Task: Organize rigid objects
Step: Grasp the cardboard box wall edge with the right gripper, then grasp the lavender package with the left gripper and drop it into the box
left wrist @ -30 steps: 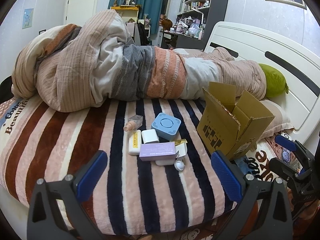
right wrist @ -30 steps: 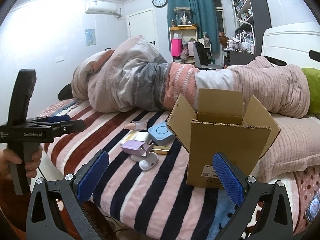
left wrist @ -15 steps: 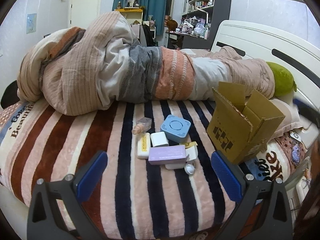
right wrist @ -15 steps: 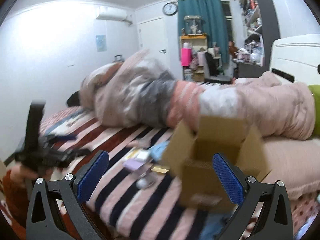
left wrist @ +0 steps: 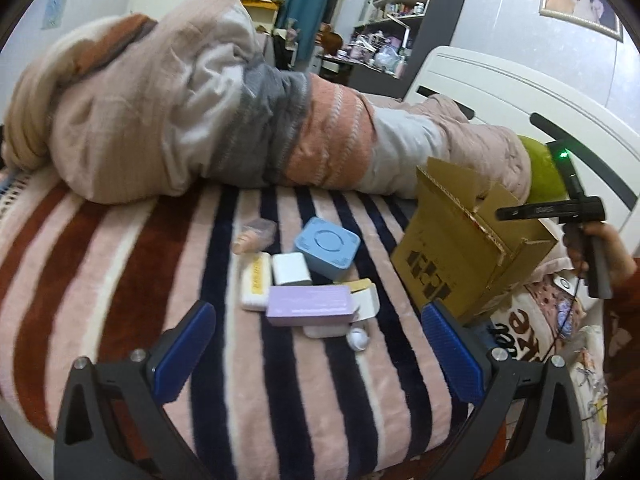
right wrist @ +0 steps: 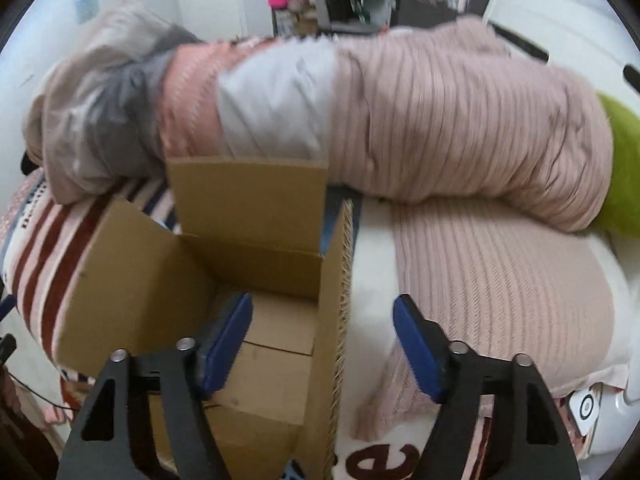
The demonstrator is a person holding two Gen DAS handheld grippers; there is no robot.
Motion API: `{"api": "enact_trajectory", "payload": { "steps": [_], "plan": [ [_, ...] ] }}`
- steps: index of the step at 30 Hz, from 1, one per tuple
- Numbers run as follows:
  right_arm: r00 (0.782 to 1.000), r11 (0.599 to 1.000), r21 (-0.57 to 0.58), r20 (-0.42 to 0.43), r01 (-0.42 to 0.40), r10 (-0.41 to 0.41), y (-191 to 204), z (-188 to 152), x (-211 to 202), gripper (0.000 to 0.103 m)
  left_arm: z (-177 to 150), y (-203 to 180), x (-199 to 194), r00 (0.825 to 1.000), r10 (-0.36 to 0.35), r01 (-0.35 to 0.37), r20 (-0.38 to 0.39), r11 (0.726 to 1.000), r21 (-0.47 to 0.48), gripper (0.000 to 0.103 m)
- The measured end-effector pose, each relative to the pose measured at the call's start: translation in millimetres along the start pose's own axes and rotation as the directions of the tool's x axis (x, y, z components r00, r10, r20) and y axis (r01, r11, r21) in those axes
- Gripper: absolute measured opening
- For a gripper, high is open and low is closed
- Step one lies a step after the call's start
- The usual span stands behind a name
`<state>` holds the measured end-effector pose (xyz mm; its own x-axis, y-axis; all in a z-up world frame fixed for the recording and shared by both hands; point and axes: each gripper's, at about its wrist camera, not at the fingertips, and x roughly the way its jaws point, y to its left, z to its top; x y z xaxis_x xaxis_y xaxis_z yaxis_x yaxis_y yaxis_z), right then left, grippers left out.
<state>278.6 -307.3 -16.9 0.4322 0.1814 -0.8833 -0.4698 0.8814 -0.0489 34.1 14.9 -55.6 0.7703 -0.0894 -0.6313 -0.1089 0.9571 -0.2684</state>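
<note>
**Small hard items waiting beside an open carton**

On the striped bed point(left wrist: 120, 264), the things to be organized are lying in a tight cluster between the fingers of the left claw point(left wrist: 316, 344), which is hanging released and empty just short of them. Going left to right: a peach bottle point(left wrist: 253, 235) is lying on its side, its long axis slanting from near-left to far-right; it looks light and smooth, so gripping across its body would probably suit it. Just nearer, a cream bar point(left wrist: 255, 281) is lying flat with its long axis running away from the camera, touching a small white block point(left wrist: 291, 268). The lilac box point(left wrist: 310, 305) is resting crosswise, long axis left to right, partly over other pieces; it is likely stiff and light, best pinched across its narrow width. Behind it, the blue square case point(left wrist: 326, 247) is sitting tilted, rigid-looking and wide for the pads. A white-and-gold carton point(left wrist: 365, 297) and a small white round piece point(left wrist: 357, 338) are lying at the right edge; the round one may roll.

Further right, the cardboard box point(left wrist: 466, 254) is standing open, flaps up, leaning on the pillow. The right claw point(right wrist: 322, 330) is straddling its right-hand flap point(right wrist: 338, 320), one pad inside and one outside, parted and not yet pressing. The flap is probably thin and bendable, so a hold low down would be steadier.
</note>
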Motion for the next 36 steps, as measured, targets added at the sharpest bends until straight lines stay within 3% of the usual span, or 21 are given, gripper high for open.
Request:
{"api": "enact_trajectory", "payload": {
  "steps": [1, 2, 3, 8, 12, 15, 19, 22, 26, 29, 32, 34, 36],
  "plan": [
    [1.000, 1.000, 0.005, -0.012, 0.000, 0.000, -2, -2, 5, 0.030, -2, 1, 9, 1.000, -0.003, 0.003, -0.014, 1.000, 0.003, 0.102],
    [1.000, 1.000, 0.012, -0.021, 0.000, 0.000, -5, -2, 10, 0.016, -3, 2, 15, 1.000, 0.001, -0.001, -0.023, 1.000, 0.006, 0.102],
    [1.000, 1.000, 0.017, -0.019, -0.005, 0.005, -7, -3, 12, 0.013, -5, 2, 26, 0.999, 0.013, -0.012, -0.037, 1.000, 0.016, 0.102],
    [0.999, 0.999, 0.024, -0.003, -0.040, 0.040, -10, -5, 12, 0.008, -5, 3, 69, 0.996, -0.009, 0.016, -0.088, 0.996, 0.088, 0.102],
    [0.999, 0.999, 0.013, -0.005, -0.038, 0.038, -9, -5, 10, 0.008, 6, -3, 100, 0.983, -0.124, 0.151, -0.132, 0.964, 0.219, 0.102],
    [0.999, 0.999, 0.017, -0.009, -0.045, 0.045, -10, -7, 9, 0.008, 17, -5, 129, 0.964, -0.161, 0.212, -0.210, 0.945, 0.250, 0.102],
    [0.999, 0.999, 0.020, -0.015, -0.039, 0.039, -8, -7, 13, 0.008, 19, -7, 160, 0.913, -0.244, 0.325, -0.326, 0.919, 0.224, 0.102],
    [0.999, 0.999, 0.022, -0.019, -0.045, 0.046, -8, -8, 14, 0.008, 10, -7, 168, 0.902, -0.215, 0.320, -0.375, 0.915, 0.247, 0.102],
    [0.999, 0.999, 0.018, -0.016, -0.047, 0.047, -8, -8, 12, 0.008, 2, 4, 162, 0.879, -0.257, 0.357, -0.401, 0.913, 0.197, 0.100],
    [0.999, 0.999, 0.012, -0.020, -0.051, 0.051, -5, -8, 13, 0.008, -8, 9, 152, 0.857, -0.291, 0.389, -0.425, 0.906, 0.165, 0.084],
    [0.999, 0.999, 0.004, -0.019, -0.047, 0.047, -2, -8, 13, 0.008, -18, 11, 144, 0.867, -0.252, 0.360, -0.430, 0.913, 0.191, 0.078],
    [0.999, 0.999, 0.003, -0.018, -0.046, 0.046, -1, -8, 13, 0.008, -23, 15, 139, 0.875, -0.246, 0.347, -0.417, 0.919, 0.186, 0.065],
    [0.999, 0.999, 0.005, -0.018, -0.047, 0.047, -1, -8, 13, 0.008, -24, 20, 135, 0.880, -0.240, 0.332, -0.410, 0.928, 0.170, 0.039]
  ]
}}
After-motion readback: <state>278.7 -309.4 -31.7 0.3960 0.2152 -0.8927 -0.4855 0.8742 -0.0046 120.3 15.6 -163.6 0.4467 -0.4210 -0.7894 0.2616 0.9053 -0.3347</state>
